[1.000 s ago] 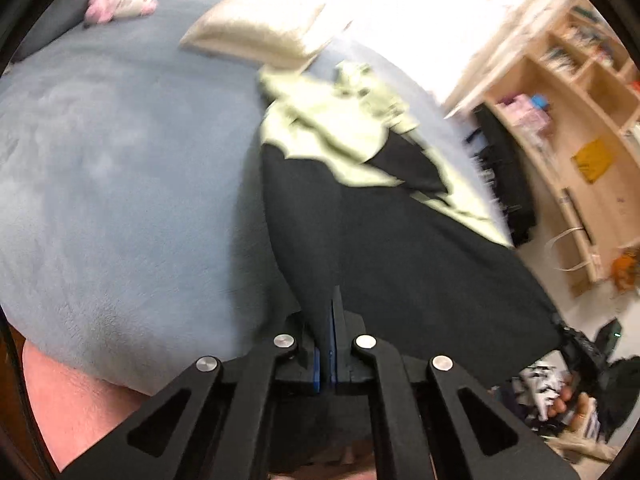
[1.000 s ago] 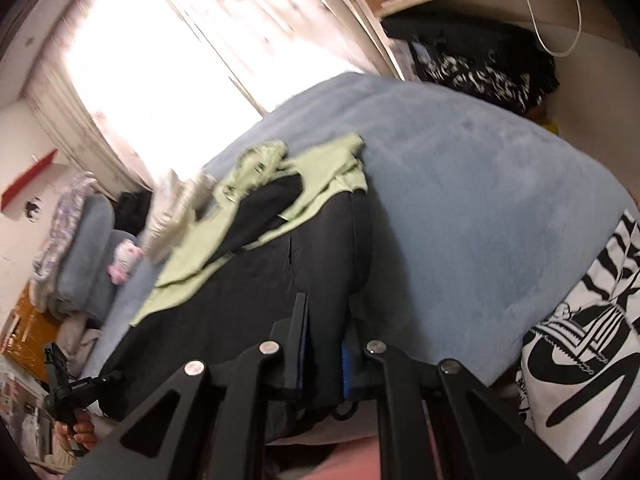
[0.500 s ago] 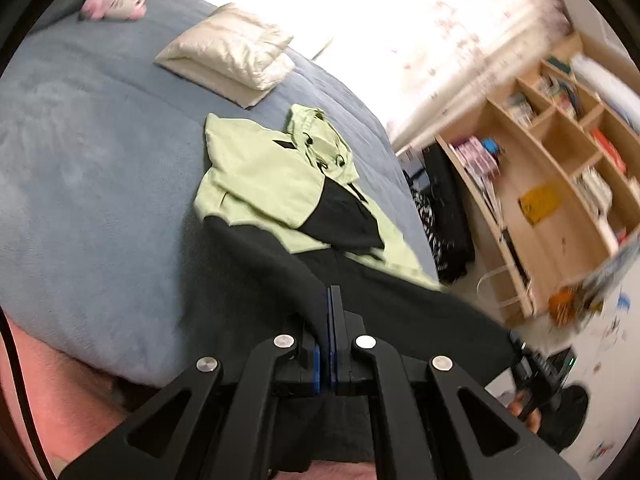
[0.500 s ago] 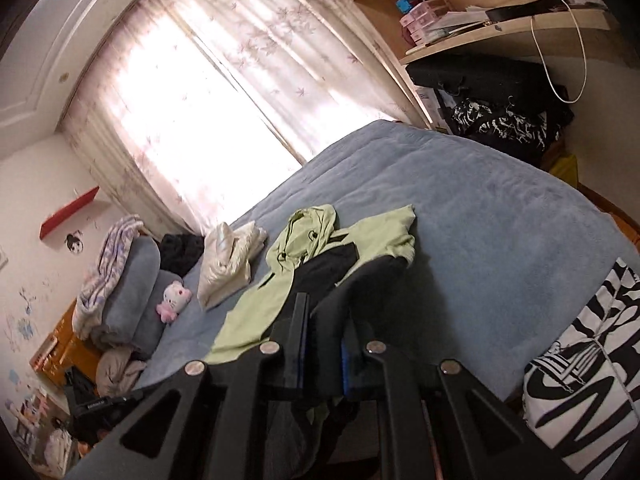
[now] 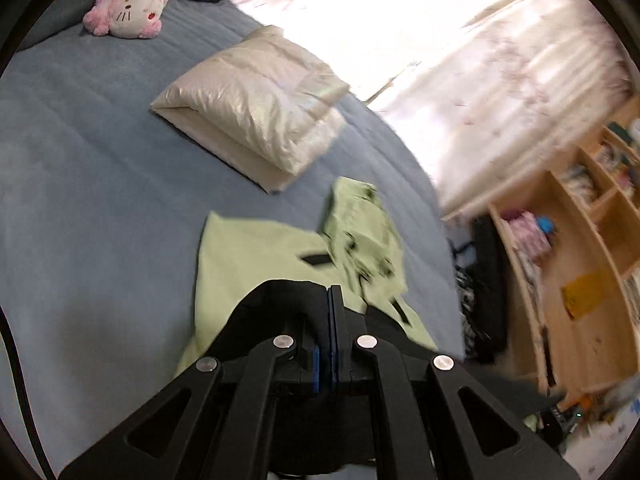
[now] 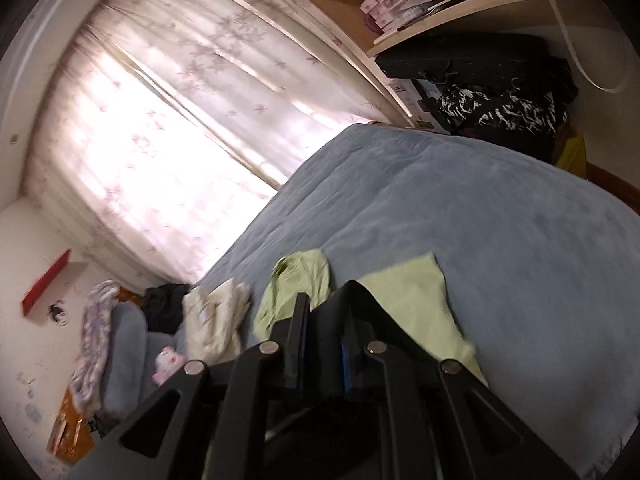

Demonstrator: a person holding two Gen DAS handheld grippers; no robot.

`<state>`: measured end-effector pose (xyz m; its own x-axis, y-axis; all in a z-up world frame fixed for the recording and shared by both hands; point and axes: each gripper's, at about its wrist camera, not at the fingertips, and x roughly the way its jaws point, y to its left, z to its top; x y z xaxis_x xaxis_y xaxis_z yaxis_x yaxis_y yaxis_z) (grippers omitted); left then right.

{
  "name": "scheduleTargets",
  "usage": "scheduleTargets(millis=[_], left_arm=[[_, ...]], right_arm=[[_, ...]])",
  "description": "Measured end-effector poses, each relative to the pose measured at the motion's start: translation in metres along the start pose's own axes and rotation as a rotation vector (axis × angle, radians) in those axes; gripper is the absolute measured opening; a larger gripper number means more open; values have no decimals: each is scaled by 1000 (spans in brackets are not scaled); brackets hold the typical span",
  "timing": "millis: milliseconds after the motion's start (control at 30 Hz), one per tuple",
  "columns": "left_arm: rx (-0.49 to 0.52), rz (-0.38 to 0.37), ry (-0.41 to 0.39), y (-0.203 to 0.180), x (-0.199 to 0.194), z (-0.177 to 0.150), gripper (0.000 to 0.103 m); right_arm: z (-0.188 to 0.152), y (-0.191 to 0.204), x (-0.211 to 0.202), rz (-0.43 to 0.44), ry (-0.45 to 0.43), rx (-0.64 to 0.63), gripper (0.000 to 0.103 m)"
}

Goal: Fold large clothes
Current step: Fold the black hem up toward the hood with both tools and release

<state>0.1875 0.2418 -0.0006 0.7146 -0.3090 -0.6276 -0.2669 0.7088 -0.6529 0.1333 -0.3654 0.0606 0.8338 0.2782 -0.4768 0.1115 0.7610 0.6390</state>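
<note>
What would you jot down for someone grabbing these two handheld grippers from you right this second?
Left gripper: shut on the black hem of the jacket.
Right gripper: shut on the same black hem.
Jacket: green top and hood lie on the blue bed, just short of the cream folded bundle.
Done: hem lifted and held over the green part.
Left: lay the hem down, release, finish folding.

Pale green and black jacket (image 5: 256, 264) on a grey-blue bed (image 5: 80, 184); cream pillow (image 5: 256, 120); pink-and-white plush cat (image 5: 128, 10); leaf-print curtains (image 6: 200, 92).
</note>
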Motion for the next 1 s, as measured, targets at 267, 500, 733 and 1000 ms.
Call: scheduleTargets(millis=[267, 500, 733, 1000], left_arm=[[-42, 118, 43, 32, 106, 50, 60], [150, 204, 139, 43, 148, 46, 61], [334, 259, 207, 34, 188, 35, 61], [505, 353, 215, 15, 231, 26, 59]], right_arm=[[26, -17, 139, -205, 108, -79, 55], [11, -69, 182, -229, 251, -85, 55], [9, -98, 219, -211, 364, -106, 55], [0, -87, 279, -233, 436, -197, 55]])
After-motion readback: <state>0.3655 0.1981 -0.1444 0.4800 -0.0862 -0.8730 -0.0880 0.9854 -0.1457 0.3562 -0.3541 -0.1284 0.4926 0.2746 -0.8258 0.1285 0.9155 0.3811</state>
